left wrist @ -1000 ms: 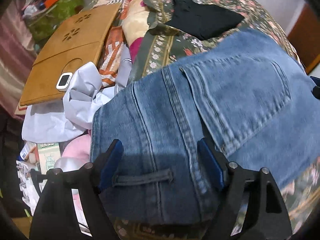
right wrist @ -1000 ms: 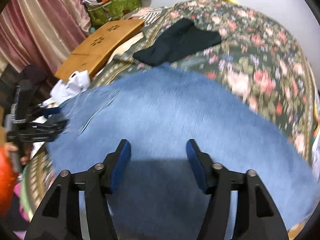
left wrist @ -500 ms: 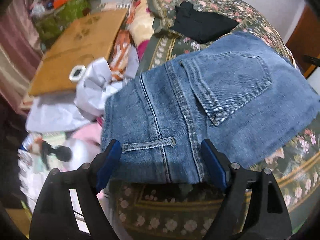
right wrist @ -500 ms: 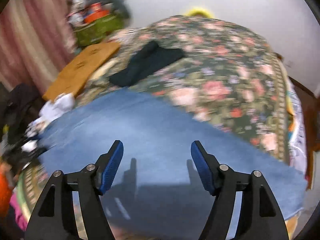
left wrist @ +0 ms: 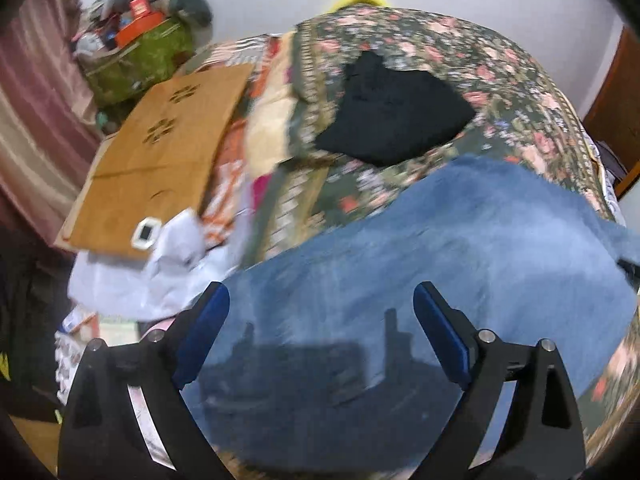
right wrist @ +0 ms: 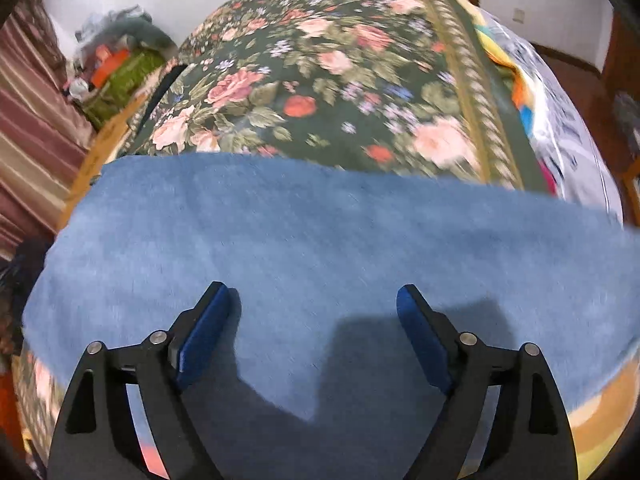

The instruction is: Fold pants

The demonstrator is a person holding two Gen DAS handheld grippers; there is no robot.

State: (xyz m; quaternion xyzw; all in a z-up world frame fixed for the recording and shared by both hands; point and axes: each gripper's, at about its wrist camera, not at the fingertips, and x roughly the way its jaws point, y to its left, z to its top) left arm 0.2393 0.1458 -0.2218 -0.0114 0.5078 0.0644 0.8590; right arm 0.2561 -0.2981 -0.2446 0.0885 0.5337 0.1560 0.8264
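Observation:
Blue denim pants [left wrist: 460, 248] lie flat across the near edge of a floral bedspread [left wrist: 500, 80]. My left gripper [left wrist: 320, 320] is open and empty, hovering just above the denim. The left view is motion-blurred. In the right wrist view the pants [right wrist: 320, 232] spread as a wide blue band. My right gripper [right wrist: 314, 316] is open and empty just above them, its shadow on the cloth.
A folded black garment [left wrist: 392, 116] lies on the bedspread [right wrist: 320, 80] beyond the pants. A wooden board [left wrist: 160, 152] with a small white device [left wrist: 146, 232] and white cloth [left wrist: 160, 272] sit left of the bed. Piled clutter [left wrist: 140, 52] stands at the back left.
Both grippers stayed open. The left view swung from the waistband and back pocket to plain denim. The right view moved rightward along the pants, toward the bed's right side.

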